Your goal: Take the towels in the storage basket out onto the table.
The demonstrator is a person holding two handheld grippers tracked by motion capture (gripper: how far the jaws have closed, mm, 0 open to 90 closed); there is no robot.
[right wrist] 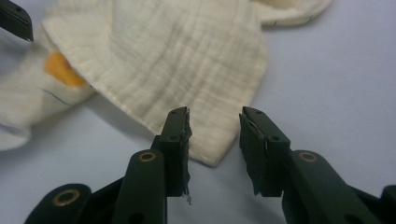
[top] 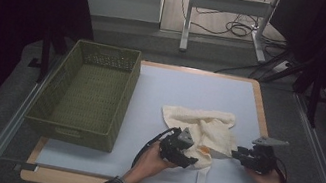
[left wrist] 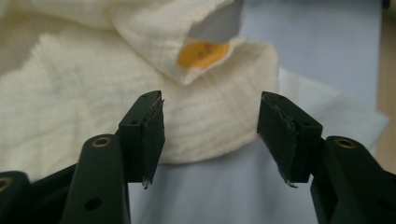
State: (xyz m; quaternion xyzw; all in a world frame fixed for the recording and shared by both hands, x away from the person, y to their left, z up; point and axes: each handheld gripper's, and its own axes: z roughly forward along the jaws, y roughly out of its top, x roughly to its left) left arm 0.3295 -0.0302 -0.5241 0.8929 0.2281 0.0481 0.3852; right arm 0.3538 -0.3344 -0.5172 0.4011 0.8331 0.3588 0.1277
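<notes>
A crumpled cream cloth (top: 200,126) lies on the pale mat, with a small orange patch (top: 204,151) near its front edge. My left gripper (top: 193,161) is at the cloth's near left side, open; in the left gripper view its jaws (left wrist: 210,126) frame the cloth (left wrist: 84,84) just below the orange patch (left wrist: 203,53), with nothing pinched. My right gripper (top: 234,155) is at the near right side. It (right wrist: 215,140) stands open, and a rounded corner of the cloth (right wrist: 187,56) reaches into the gap without touching the pads.
A green woven basket (top: 125,100) stands open-topped along the mat's left side. The pale mat (top: 192,86) covers a wood-edged table. A white strip (top: 202,178) of the cloth trails toward the front edge. Desk legs and cables lie on the floor beyond.
</notes>
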